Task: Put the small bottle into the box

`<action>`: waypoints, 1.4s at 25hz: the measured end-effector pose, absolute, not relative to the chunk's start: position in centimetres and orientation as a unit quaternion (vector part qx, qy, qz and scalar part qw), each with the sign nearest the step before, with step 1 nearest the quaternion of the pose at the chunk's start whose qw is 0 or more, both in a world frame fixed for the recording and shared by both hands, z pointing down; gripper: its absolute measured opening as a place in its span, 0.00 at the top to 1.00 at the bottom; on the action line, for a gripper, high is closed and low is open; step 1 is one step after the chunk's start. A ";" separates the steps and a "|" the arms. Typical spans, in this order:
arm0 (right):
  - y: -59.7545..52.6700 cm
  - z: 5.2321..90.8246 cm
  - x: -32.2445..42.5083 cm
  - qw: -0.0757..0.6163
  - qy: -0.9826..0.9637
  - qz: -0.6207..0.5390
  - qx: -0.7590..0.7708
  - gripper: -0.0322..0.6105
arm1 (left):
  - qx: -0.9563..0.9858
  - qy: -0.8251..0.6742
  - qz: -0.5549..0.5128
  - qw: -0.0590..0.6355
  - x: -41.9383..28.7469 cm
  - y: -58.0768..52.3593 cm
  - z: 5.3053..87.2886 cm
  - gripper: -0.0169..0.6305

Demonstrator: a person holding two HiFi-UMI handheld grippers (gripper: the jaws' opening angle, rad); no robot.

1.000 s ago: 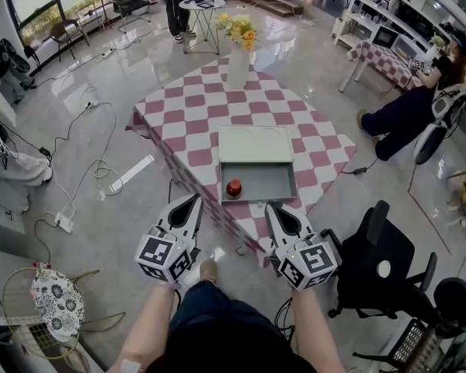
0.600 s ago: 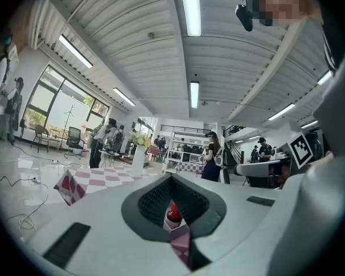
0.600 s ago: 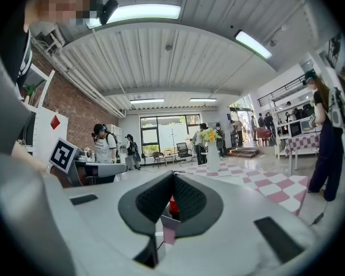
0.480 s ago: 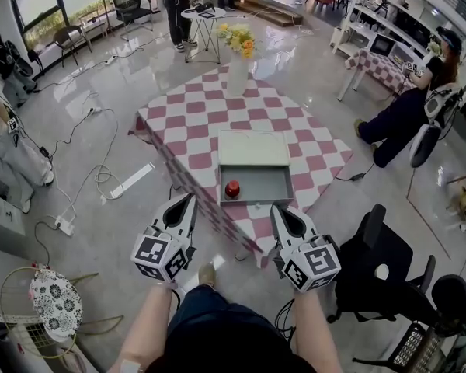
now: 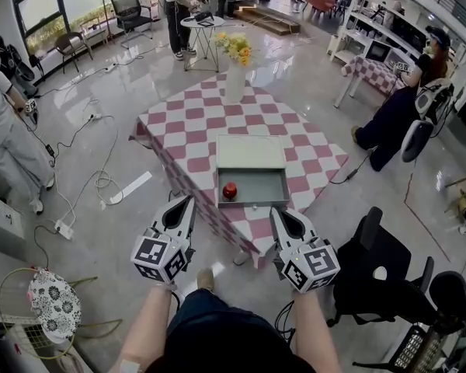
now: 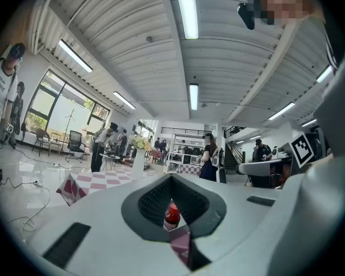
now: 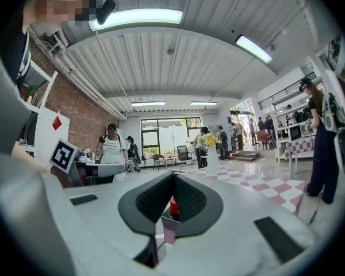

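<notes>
The small bottle [image 5: 229, 190], red with a red cap, stands inside the open grey box [image 5: 258, 203], in its front left corner. The box's lid [image 5: 251, 151] lies flat behind it on the pink-and-white checked table [image 5: 188, 119]. My left gripper [image 5: 188, 201] and right gripper [image 5: 278, 212] hover side by side in front of the table's near corner, short of the box, both shut and empty. In the left gripper view the bottle [image 6: 172, 215] shows far off through the hollow below the left gripper's [image 6: 172, 178] tips. The right gripper view frames the bottle [image 7: 173, 207] the same way below the right gripper's [image 7: 173, 176] tips.
A white vase of yellow flowers [image 5: 234, 84] stands at the table's far corner. A black office chair [image 5: 380, 249] is close on my right. Cables and a power strip [image 5: 64, 225] lie on the floor to the left. People stand or sit around the room's edges.
The table and box have shifted slightly farther from my grippers, which keep their pose. The bottle stays in the box. A person at the far left has walked into view.
</notes>
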State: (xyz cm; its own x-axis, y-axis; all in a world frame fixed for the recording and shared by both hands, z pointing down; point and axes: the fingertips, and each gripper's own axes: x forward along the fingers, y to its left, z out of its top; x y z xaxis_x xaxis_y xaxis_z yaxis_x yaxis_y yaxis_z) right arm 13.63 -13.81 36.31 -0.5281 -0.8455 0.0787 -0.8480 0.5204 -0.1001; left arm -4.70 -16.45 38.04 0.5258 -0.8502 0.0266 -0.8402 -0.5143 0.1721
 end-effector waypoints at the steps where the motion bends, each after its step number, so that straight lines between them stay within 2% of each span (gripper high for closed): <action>1: -13.7 36.2 13.6 0.010 -0.872 0.063 0.485 0.94 | 0.869 -0.486 -0.031 0.081 -4.7 -16.3 38.0 0.97; 35: -11.2 36.9 14.9 0.003 -0.871 0.066 0.487 0.95 | 0.866 -0.493 -0.025 0.083 -4.3 -14.1 38.6 0.97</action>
